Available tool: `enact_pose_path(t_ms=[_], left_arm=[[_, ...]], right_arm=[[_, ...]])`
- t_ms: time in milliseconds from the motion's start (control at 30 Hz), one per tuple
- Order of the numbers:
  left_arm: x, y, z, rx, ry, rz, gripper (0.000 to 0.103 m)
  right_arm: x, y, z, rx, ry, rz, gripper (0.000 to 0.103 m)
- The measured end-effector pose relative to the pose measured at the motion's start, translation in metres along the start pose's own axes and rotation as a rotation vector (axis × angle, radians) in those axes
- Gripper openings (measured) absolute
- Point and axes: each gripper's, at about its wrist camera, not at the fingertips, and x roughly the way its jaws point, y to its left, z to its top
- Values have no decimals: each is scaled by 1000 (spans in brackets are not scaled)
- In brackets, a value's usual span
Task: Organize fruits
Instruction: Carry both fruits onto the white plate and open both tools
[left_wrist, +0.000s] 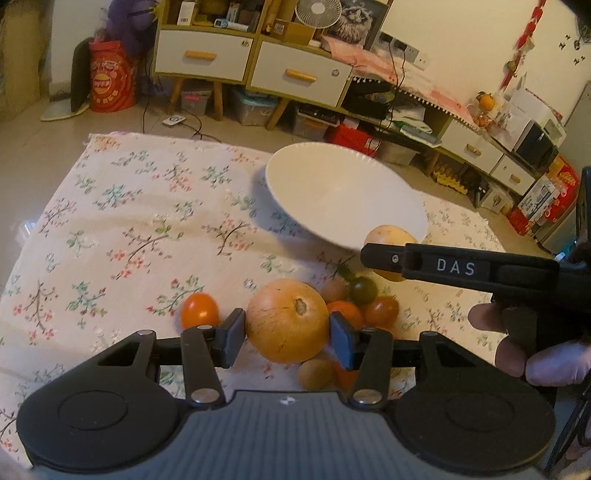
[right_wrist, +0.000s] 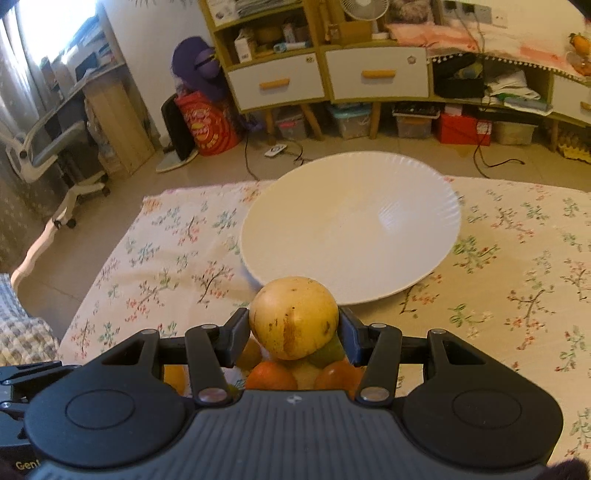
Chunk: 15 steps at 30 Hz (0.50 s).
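The left gripper pinches a large round orange fruit with a brown stem scar, its pads pressed on either flank. The right gripper is clamped on a pale yellow, brown-speckled round fruit, held just above the pile and near the rim of the wide white ridged plate, which lies bare on the floral tablecloth.

Both fruits appear to be gripped and clear of the cloth, so the step in hand is likely the carry to the plate. The next move calls for bringing each fruit over the plate's middle and lowering it before letting go, since round fruit could roll off the shallow dish.

By count: one plate, two held fruits, and on the cloth one lone small orange tomato to the left, plus a cluster of about six small fruits, orange, dark green and tan; some are hidden, so the tally is uncertain.
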Motion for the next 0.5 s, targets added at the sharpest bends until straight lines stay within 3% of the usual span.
enact_pose_path(t_ms=[500], left_arm=[[38, -26, 50, 66, -93, -13, 27]], right_arm=[[7, -31, 32, 56, -75, -38, 48]])
